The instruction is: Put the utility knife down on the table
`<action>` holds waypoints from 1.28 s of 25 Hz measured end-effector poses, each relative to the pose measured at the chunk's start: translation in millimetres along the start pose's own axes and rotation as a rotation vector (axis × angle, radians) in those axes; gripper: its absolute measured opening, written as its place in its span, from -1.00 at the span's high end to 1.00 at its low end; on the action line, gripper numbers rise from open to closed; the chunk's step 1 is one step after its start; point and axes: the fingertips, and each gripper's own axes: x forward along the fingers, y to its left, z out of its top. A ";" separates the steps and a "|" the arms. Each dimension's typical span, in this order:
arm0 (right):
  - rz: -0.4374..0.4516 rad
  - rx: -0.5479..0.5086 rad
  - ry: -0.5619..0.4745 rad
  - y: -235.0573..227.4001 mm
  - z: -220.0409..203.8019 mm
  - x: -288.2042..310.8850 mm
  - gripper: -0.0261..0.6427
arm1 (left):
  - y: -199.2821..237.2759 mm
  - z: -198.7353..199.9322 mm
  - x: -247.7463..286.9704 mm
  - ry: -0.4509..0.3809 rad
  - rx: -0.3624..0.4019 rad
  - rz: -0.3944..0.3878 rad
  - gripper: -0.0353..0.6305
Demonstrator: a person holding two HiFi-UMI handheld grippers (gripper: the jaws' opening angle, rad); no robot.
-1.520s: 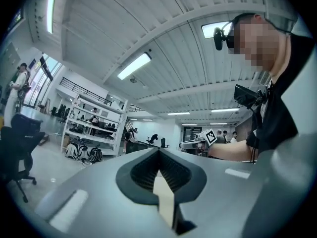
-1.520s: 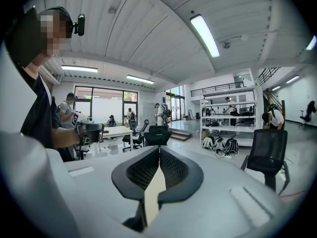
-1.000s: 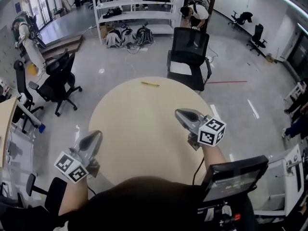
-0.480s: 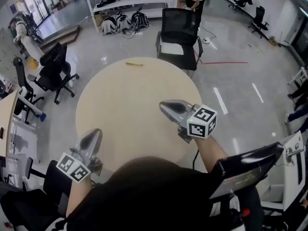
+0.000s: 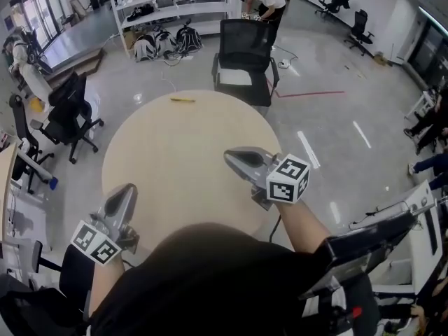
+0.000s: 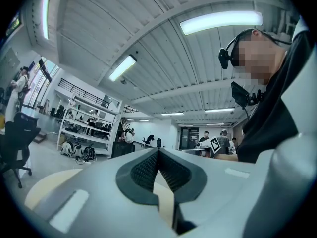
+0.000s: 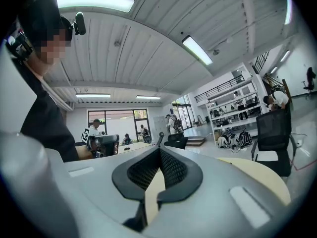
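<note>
Two grippers showed in the head view. My left gripper (image 5: 128, 191) was at the seven o'clock edge of the round table (image 5: 161, 152), and my right gripper (image 5: 232, 157) was over its four o'clock side, with both forearms stretched forward. The yellow utility knife (image 5: 183, 100) lay flat at twelve o'clock, well apart from both, so I judged it already set down. In the left gripper view the jaws were pressed together on nothing and pointed level. In the right gripper view they were likewise closed, level and empty.
</note>
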 end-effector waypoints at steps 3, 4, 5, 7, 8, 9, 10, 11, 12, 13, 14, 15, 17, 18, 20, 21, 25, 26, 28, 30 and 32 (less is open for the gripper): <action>-0.001 -0.008 -0.011 7.3 2.6 3.6 0.88 | 3.5 -0.6 -3.8 -0.001 -0.005 -0.011 0.92; -0.004 -0.012 -0.010 9.0 3.2 5.3 0.88 | 4.9 -0.4 -4.5 -0.002 -0.006 -0.015 0.92; -0.006 -0.016 -0.009 10.2 4.0 7.2 0.88 | 6.5 0.0 -5.1 -0.003 -0.007 -0.020 0.92; -0.012 -0.017 -0.010 10.9 5.7 10.1 0.88 | 9.3 1.2 -5.6 -0.006 -0.009 -0.028 0.92; -0.015 -0.016 -0.011 10.4 6.5 10.8 0.88 | 10.1 1.7 -5.4 -0.007 -0.010 -0.031 0.92; -0.017 -0.015 -0.011 9.8 7.2 11.0 0.88 | 10.7 2.1 -5.1 -0.007 -0.010 -0.032 0.92; -0.019 -0.016 -0.010 9.2 7.5 10.9 0.88 | 11.0 2.3 -4.8 -0.007 -0.010 -0.032 0.92; -0.020 -0.016 -0.008 8.7 7.3 10.8 0.88 | 11.4 2.4 -4.7 -0.008 -0.011 -0.031 0.92; -0.021 -0.018 -0.006 8.5 6.7 11.0 0.88 | 11.9 2.1 -5.0 -0.008 -0.012 -0.030 0.92; -0.021 -0.020 -0.003 8.6 5.6 11.7 0.88 | 12.7 1.5 -5.8 -0.008 -0.013 -0.028 0.92; -0.021 -0.021 0.000 9.0 4.6 12.8 0.88 | 13.9 1.0 -7.0 -0.008 -0.014 -0.027 0.92; -0.020 -0.022 0.003 9.5 3.8 14.3 0.88 | 15.3 0.8 -8.2 -0.009 -0.016 -0.025 0.92; -0.019 -0.025 0.007 10.6 3.7 17.4 0.88 | 17.9 1.5 -10.1 -0.010 -0.020 -0.020 0.92; -0.019 -0.027 0.009 11.0 4.3 18.6 0.88 | 18.8 2.1 -10.5 -0.011 -0.022 -0.018 0.92; -0.020 -0.029 0.011 11.2 5.6 19.6 0.88 | 19.1 2.8 -10.5 -0.012 -0.024 -0.017 0.92; -0.022 -0.029 0.011 10.6 5.9 19.4 0.88 | 18.9 2.5 -10.2 -0.012 -0.024 -0.018 0.92; -0.033 -0.049 0.023 8.7 4.6 19.7 0.88 | 19.1 0.4 -10.3 -0.014 -0.027 -0.019 0.92; -0.034 -0.063 0.034 9.5 3.7 20.0 0.89 | 19.4 0.4 -10.7 -0.015 -0.028 -0.019 0.92; -0.033 -0.088 0.054 11.8 1.7 20.1 0.89 | 19.4 0.5 -11.6 -0.017 -0.030 -0.017 0.92; -0.032 -0.092 0.057 12.0 0.3 20.1 0.89 | 19.5 -0.1 -11.6 -0.018 -0.032 -0.017 0.92; -0.030 -0.092 0.056 11.5 0.2 20.3 0.89 | 19.2 -1.0 -10.8 -0.017 -0.032 -0.017 0.92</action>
